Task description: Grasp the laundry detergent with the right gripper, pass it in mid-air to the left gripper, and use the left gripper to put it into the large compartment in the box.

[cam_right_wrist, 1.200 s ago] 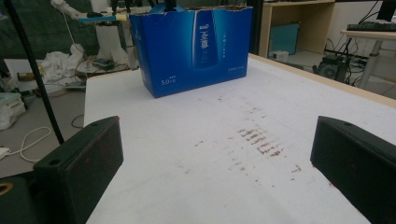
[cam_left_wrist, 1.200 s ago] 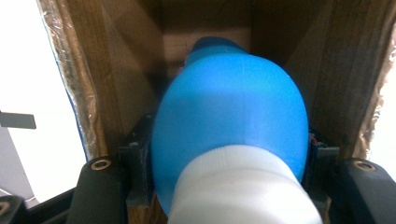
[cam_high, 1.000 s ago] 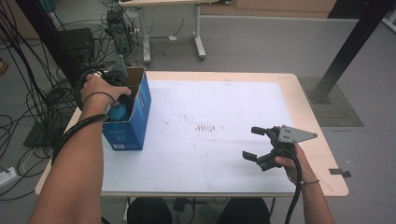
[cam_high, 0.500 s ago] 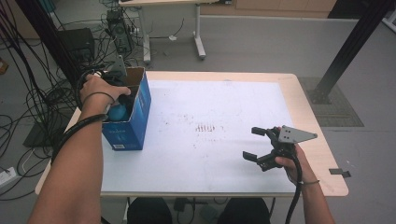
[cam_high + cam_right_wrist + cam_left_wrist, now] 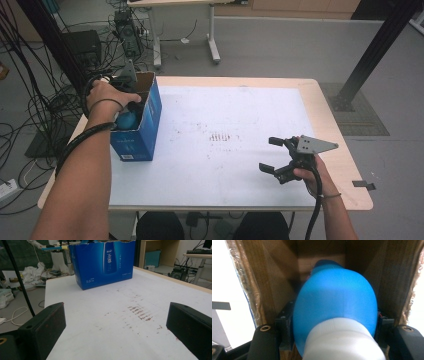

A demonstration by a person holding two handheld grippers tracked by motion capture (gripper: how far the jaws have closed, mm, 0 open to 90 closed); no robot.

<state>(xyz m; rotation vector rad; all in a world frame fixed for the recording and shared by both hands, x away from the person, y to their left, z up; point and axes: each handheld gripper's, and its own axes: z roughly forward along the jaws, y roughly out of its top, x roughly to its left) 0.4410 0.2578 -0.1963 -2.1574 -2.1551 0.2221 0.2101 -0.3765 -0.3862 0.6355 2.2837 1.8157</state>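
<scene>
Clamping a blue bottle [image 5: 334,302] inside the box [image 5: 145,130], left tongs [image 5: 334,332], right tongs [image 5: 272,155] apart, empty.

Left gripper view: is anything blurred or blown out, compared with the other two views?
Left gripper view: the blue bottle is soft, too close to focus, with overexposed white beside the box walls. Right gripper view: evenly lit, black fingers slightly soft. High view: sharp, no glare.

Blue bottle [image 5: 334,302], white cap [image 5: 342,340]: inside the box, cap toward the opening; blue cardboard box [image 5: 142,125]: top open, upright, at counter's left edge.
</scene>
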